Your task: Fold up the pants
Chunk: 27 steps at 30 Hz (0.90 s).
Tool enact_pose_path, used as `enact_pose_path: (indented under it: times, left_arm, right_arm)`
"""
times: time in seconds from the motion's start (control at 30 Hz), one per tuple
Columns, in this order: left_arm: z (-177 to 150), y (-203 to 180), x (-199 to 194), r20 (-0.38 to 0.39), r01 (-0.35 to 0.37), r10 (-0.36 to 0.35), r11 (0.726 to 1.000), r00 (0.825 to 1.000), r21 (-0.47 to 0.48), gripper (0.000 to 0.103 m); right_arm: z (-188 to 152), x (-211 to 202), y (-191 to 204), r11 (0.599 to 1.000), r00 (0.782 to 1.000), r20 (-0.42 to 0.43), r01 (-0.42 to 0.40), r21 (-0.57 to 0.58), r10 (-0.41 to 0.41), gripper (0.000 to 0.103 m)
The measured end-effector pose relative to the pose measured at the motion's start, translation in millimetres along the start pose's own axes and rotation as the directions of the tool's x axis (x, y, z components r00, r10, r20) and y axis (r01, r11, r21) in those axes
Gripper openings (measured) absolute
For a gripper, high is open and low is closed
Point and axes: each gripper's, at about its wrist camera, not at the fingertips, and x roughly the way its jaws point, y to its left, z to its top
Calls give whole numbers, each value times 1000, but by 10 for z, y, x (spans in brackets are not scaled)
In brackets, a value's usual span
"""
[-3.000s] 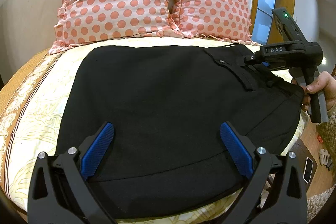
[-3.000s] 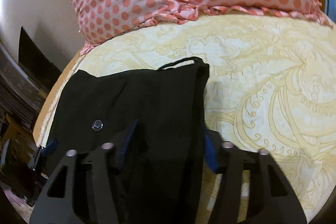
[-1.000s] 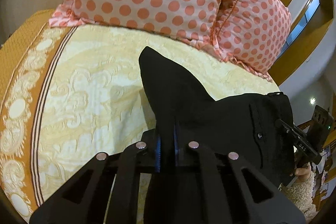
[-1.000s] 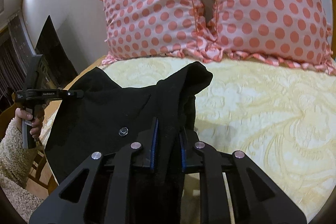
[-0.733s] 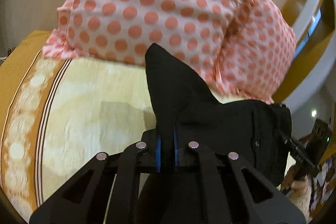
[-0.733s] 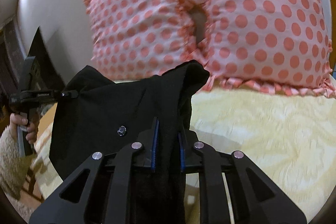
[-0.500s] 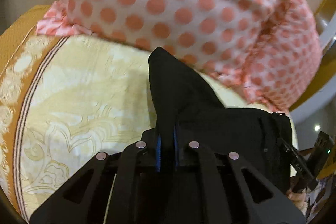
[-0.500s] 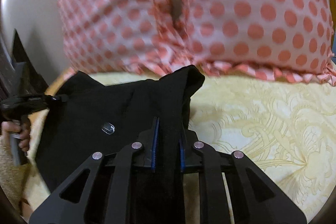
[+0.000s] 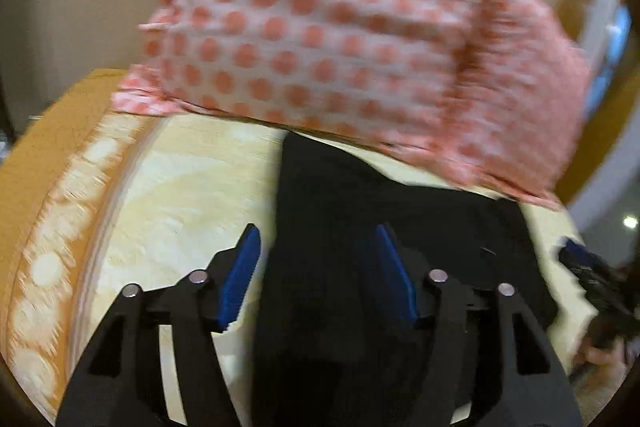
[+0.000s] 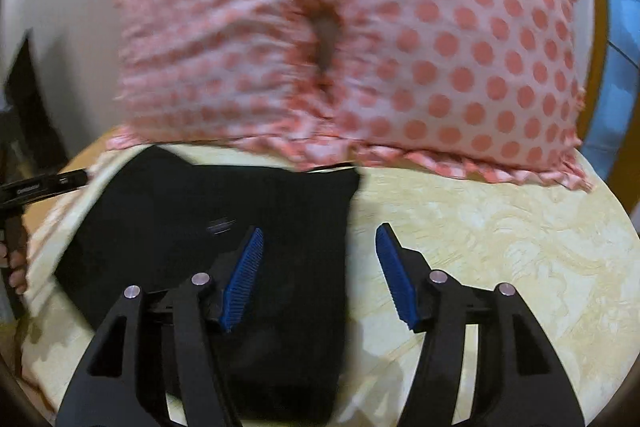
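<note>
1. The pants (image 10: 240, 227) are matt black cloth, plain and without sheen.
2. The pillows (image 10: 440, 47) at twelve o'clock are soft, frilled cotton-like cloth (blurred here).
3. The bedspread (image 10: 500, 247) is smooth patterned cloth.
4. The right gripper (image 10: 319, 275) is matt black plastic with ribbed blue pads (image 10: 244, 279) and shiny metal pins.

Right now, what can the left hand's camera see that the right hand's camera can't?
Only the left wrist view shows the orange border of the bedspread and the right gripper off to the side, beyond the pants' far edge. Only the right wrist view shows the dark gap between the two pillows and the left gripper at the pants' other side. Both show the black pants lying on the yellow bed, the polka-dot pillows behind, and an open gripper with blue pads.
</note>
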Motion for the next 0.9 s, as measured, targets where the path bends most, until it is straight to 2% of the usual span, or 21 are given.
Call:
enact_pose_path:
  times: [0.03, 0.1, 0.2, 0.27, 0.33, 0.5, 0.57, 0.6, 0.63, 0.7, 0.77, 0.9]
  left_arm:
    - [-97, -104, -69, -25, 59, -59, 998, 998, 14, 63]
    - [-251, -282, -108, -63, 109, -106, 993, 992, 52, 65]
    - [-491, -488, -31, -141, 138, -119, 982, 983, 128, 65]
    - [-593, -541, 113, -196, 123, -94, 982, 976, 144, 65]
    - [-667, -517, 286, -248, 109, -74, 985, 966, 131, 65]
    - [-708, -551, 335, -238, 126, -94, 984, 967, 126, 83]
    - [-714, -604, 372, -240, 154, -120, 980, 963, 126, 99]
    - [-729, -647, 386, -240, 150, -113, 978, 964, 142, 100]
    - [-760, -702, 368, -232, 117, -75, 978, 970, 172, 100]
    - [-830, -758, 265, -210, 60, -16, 977, 978, 204, 101]
    - [-923, -766, 44, -148, 30, 5, 971, 989, 238, 101]
    - [-1086, -704, -295, -43, -80, 95, 955, 995, 284, 101]
  right_arm:
    - [-50, -54, 107, 999, 1000, -9, -22, -26, 22, 61]
    - [-145, -95, 302, 996, 999, -37, -43, -74, 40, 61]
    - [-245, -81, 500, 991, 995, -75, -67, -117, 59, 61]
    - [-315, -19, 577, 988, 993, -115, -41, -147, 24, 61]
    - [-428, 168, 592, 988, 976, -218, -30, -151, -4, 63]
    - [-504, 224, 541, 995, 973, -231, -39, -93, 17, 66]
    - [-504, 237, 540, 997, 973, -229, -37, -72, 20, 71]
    - [-498, 245, 546, 997, 973, -230, -46, -67, 29, 81]
    - [-497, 245, 577, 995, 970, -237, -66, -70, 48, 91]
    - [-490, 149, 644, 997, 975, -220, -32, -72, 16, 95]
    - [-509, -53, 678, 998, 986, -164, -27, -51, 18, 102]
    - [-634, -444, 698, 1000, 999, -50, 18, -3, -18, 102]
